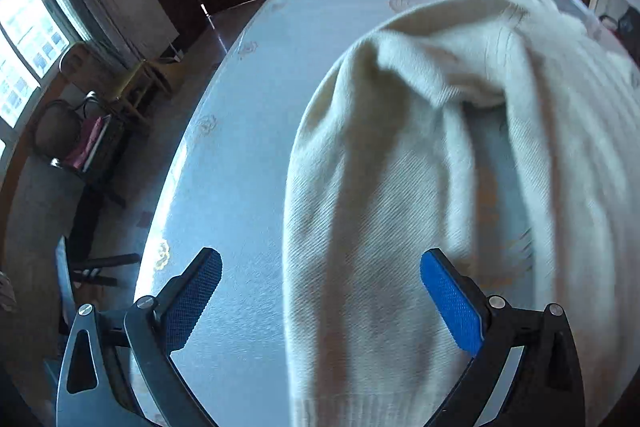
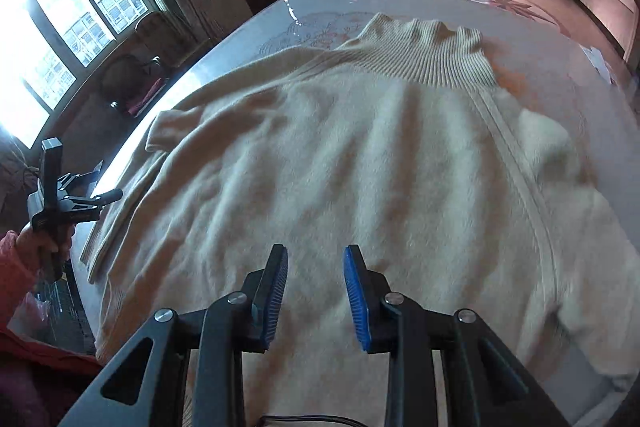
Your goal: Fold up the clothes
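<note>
Both tongs point(image 1: 320, 291) point(image 2: 316, 291) agape above cream ribbed-collar sweater point(image 2: 360, 155), spread flat

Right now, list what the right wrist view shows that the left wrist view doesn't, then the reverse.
Only the right wrist view: the sweater's ribbed collar, the right gripper with nothing between its pads, and the left gripper held from outside.
Only the left wrist view: the left gripper's wide-open pads above a sleeve.
Both: the cream sweater on the pale table, and the window.
</note>
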A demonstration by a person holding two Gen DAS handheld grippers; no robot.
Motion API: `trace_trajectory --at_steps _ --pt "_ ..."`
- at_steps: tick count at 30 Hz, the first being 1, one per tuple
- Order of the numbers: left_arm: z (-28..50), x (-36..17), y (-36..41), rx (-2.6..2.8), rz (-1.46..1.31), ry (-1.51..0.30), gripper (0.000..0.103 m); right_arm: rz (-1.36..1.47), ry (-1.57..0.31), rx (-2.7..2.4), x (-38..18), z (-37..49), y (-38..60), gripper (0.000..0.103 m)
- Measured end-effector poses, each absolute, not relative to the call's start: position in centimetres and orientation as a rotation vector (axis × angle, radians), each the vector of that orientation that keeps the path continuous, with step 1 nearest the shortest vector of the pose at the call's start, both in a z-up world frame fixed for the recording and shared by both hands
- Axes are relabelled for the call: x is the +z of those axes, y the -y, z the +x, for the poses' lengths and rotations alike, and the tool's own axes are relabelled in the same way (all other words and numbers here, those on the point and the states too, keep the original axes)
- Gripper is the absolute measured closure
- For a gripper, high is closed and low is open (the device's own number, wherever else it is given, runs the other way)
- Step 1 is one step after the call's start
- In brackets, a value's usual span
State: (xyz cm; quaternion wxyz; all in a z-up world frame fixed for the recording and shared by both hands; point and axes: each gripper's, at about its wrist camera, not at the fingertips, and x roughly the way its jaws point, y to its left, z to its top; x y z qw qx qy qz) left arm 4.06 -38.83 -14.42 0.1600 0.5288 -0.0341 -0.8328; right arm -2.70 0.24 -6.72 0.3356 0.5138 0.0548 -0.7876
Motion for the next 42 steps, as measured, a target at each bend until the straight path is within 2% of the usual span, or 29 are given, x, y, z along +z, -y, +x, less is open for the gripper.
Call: trace_trajectory --at_steps 2,3,5,7,9,13,15,18,21,24,27,29,33,35,39,42 --pt "3.6 -14.5 40.0 -2.462 1.390 0.218 0.000 1.360 -0.101 -2.100 -7.2 -0.6 -1.0 0.074" --pt "2.9 -14.7 40.7 -2.458 1.346 0.320 0.000 1.368 -0.068 -2.126 -7.3 0.4 -1.6 0.074" --pt "0.4 -15.2 42.6 -2.292 1.221 0.637 0.000 1.379 0.025 -2.167 -7.2 2.4 -3.1 0.074" --pt "-2.4 -15.7 46.2 -2.045 1.177 0.788 0.000 1.403 0.073 -2.206 -7.1 3.1 -3.8 0.074" --pt "-3.6 -13.8 49.4 -1.890 1.124 0.717 0.002 1.413 0.091 -2.223 -6.7 3.6 -4.1 0.074" --pt "-1.3 -8.2 48.8 -2.117 1.007 0.366 0.002 1.385 0.077 -2.272 -5.0 5.1 -5.5 0.074" --pt "-0.6 -7.3 45.0 -2.283 1.004 0.306 0.002 1.403 0.035 -2.314 -4.6 6.0 -6.4 0.074" --pt "1.6 -6.8 37.3 -2.564 1.020 0.328 0.002 1.408 -0.028 -2.465 -3.4 7.9 -9.7 0.074" --pt "2.3 -7.1 29.7 -2.774 1.086 0.345 0.002 1.323 0.107 -2.754 0.2 10.2 -16.3 0.075" --pt "3.7 -7.6 24.1 -2.964 1.187 0.218 0.002 1.281 0.141 -3.117 3.8 13.7 -22.4 0.072" --pt "4.3 -9.2 19.6 -3.063 1.304 0.166 0.002 1.325 -0.005 -3.173 5.1 15.6 -23.7 0.070" --pt "4.2 -10.7 17.9 -3.031 1.381 0.219 0.002 1.395 -0.097 -3.001 3.6 15.4 -21.1 0.070" --pt "4.7 -13.7 18.3 -2.917 1.480 0.271 0.002 1.456 0.050 -2.527 -2.5 14.3 -13.6 0.073" --pt "5.5 -14.4 19.7 -2.882 1.505 0.277 0.002 1.499 -0.030 -2.426 -5.7 13.5 -10.2 0.073" --pt "7.2 -14.5 22.5 -2.853 1.516 0.208 0.001 1.595 -0.308 -2.313 -9.6 13.0 -7.8 0.073" --pt "7.5 -14.7 24.2 -2.811 1.527 0.125 0.001 1.632 -0.330 -2.242 -10.6 13.5 -9.9 0.071"
